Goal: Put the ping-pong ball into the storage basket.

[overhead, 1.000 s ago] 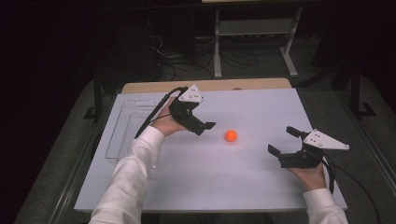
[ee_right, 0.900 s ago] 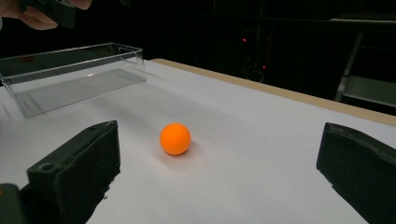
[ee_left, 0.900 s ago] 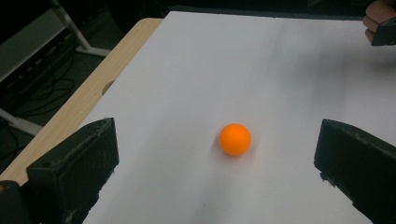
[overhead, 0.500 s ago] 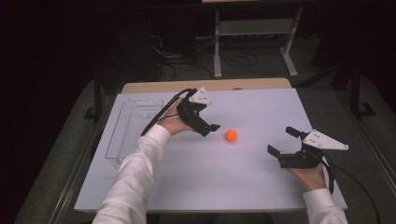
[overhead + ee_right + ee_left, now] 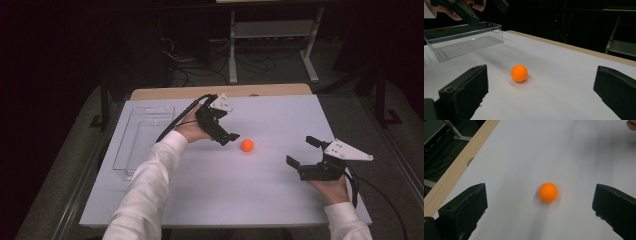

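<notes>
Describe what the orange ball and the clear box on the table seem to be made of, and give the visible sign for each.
Orange ball: probably plastic, smooth and matt; its colour is even, with only soft shading and no sharp glint. Clear box: likely rigid transparent plastic such as acrylic, glossy; the table shows through its thin, straight walls, and the rims catch bright highlights. Glass cannot be ruled out.

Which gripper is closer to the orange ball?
The left gripper. Its tips sit just beside the ball, while the right gripper waits open farther off, near the table's right edge.
</notes>
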The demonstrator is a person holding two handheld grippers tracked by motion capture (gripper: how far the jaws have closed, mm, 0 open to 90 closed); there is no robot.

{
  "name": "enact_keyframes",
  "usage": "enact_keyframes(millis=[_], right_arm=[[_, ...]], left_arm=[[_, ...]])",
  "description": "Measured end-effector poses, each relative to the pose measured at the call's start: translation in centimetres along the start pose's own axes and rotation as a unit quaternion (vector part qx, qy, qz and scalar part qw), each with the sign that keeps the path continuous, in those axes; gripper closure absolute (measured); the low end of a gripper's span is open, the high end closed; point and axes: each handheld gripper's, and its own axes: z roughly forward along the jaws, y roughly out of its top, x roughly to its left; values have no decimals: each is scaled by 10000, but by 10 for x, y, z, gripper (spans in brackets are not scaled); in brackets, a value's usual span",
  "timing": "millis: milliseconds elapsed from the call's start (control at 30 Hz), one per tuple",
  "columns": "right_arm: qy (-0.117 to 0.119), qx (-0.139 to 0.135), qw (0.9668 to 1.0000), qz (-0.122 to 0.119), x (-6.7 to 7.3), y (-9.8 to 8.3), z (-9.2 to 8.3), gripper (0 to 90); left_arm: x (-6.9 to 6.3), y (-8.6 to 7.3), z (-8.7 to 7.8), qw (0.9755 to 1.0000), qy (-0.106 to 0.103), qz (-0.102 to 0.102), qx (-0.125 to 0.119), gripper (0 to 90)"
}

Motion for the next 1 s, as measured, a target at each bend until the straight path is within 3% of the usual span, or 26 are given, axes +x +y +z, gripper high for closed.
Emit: enact_keyframes(millis=[533,700,1000], right_arm=[[8,-2,10000,-12,0,0,-2,0],[29,0,10000,-17,1,0,-2,0],[28,8,10000,-13,1,0,-2,0]], left_arm=[[-4,5,29,9993,-218,111,270,0],[-3,2,38,9983,-266,189,485,0],[-5,0,53,9971,-381,203,619,0]])
